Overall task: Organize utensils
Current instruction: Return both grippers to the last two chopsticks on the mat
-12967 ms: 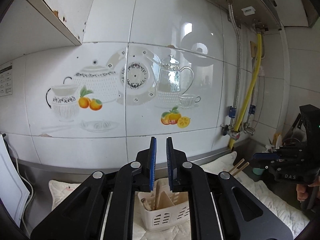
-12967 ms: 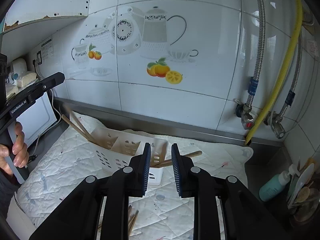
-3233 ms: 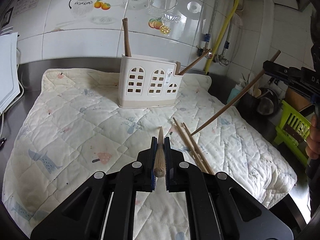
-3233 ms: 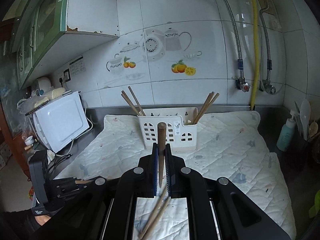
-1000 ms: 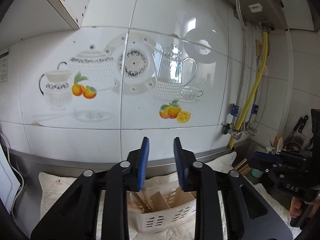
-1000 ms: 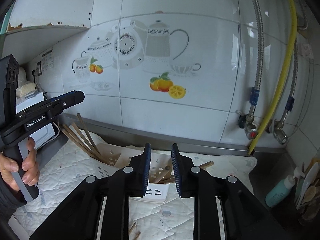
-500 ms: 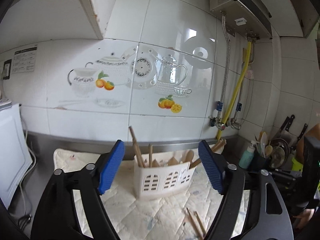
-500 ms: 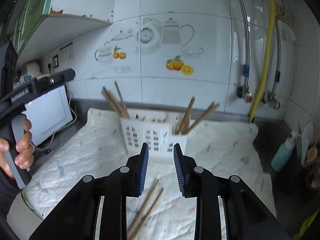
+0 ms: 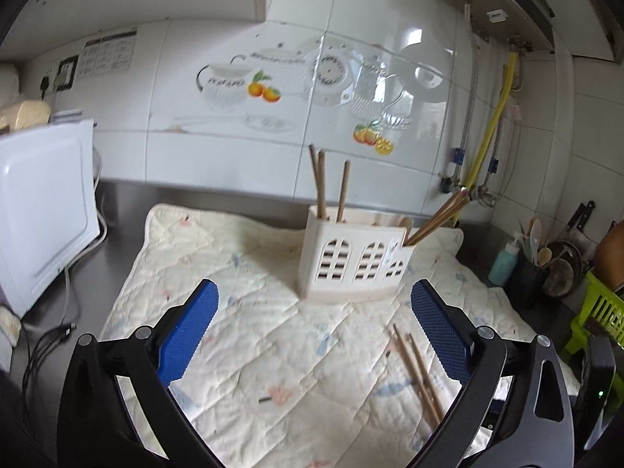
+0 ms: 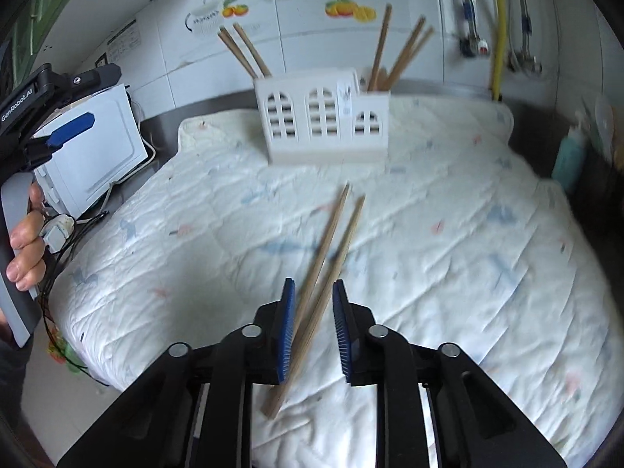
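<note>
A white utensil holder (image 9: pixel 353 261) with arched cut-outs stands on the quilted mat (image 9: pixel 241 331) near the wall; wooden chopsticks stick out of both ends. It also shows in the right wrist view (image 10: pixel 323 117). Two loose chopsticks (image 10: pixel 331 249) lie side by side on the mat (image 10: pixel 448 265); they also show in the left wrist view (image 9: pixel 415 366). My right gripper (image 10: pixel 312 296) is open, its jaws either side of their near ends, above them. My left gripper (image 9: pixel 314 308) is wide open and empty, above the mat in front of the holder.
A white appliance (image 9: pixel 39 202) stands left of the mat with cables (image 9: pixel 46 343) in front. A teal bottle (image 9: pixel 503 261), a dark pot of utensils (image 9: pixel 546 269) and a green rack (image 9: pixel 596 312) stand at the right. Tiled wall and pipes (image 9: pixel 483 148) lie behind.
Both grippers have pulled back from above the holder and tilted down toward the mat. The left gripper has opened wide. The right gripper now straddles the two loose chopsticks.
</note>
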Demonstrator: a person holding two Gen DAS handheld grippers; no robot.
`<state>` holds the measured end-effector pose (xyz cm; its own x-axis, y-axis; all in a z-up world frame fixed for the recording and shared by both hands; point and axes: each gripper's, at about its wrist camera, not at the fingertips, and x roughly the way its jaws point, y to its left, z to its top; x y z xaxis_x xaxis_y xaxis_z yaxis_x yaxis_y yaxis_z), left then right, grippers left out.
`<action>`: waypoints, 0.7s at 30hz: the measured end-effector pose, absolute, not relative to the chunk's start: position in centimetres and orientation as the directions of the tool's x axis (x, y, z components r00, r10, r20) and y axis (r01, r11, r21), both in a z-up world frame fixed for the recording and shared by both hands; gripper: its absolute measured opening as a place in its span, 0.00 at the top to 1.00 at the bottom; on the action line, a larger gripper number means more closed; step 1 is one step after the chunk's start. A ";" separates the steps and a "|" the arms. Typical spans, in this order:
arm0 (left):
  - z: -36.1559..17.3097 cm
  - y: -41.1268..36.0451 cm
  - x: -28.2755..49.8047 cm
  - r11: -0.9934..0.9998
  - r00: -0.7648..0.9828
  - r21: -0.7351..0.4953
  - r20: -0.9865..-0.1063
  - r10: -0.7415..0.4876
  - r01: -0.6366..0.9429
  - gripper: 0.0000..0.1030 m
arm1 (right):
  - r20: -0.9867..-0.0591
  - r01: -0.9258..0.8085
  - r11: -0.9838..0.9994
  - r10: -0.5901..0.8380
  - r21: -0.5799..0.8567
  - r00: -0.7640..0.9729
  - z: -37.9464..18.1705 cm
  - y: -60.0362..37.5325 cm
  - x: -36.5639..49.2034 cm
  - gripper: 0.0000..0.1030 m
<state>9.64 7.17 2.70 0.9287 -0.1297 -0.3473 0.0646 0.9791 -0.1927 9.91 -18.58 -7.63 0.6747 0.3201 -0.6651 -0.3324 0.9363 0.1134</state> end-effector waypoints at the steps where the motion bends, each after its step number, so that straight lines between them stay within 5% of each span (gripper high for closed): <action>1: 2.2 7.4 9.5 0.978 0.925 -0.200 -0.359 -0.126 0.056 0.05 | -0.672 -0.325 0.940 0.309 0.106 0.673 -8.2 -18.4 9.8 0.87; 21: -1.4 7.7 8.4 0.987 0.900 -0.161 -0.430 -0.069 -0.001 0.05 | -0.723 -0.235 0.959 0.275 0.158 0.633 -10.9 -17.6 12.1 0.92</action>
<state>8.37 7.72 -1.44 0.9002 -0.0688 -0.4300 -0.0013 0.9870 -0.1607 12.13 -17.58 -10.91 0.6335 0.2749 -0.7233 -0.2354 0.9589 0.1583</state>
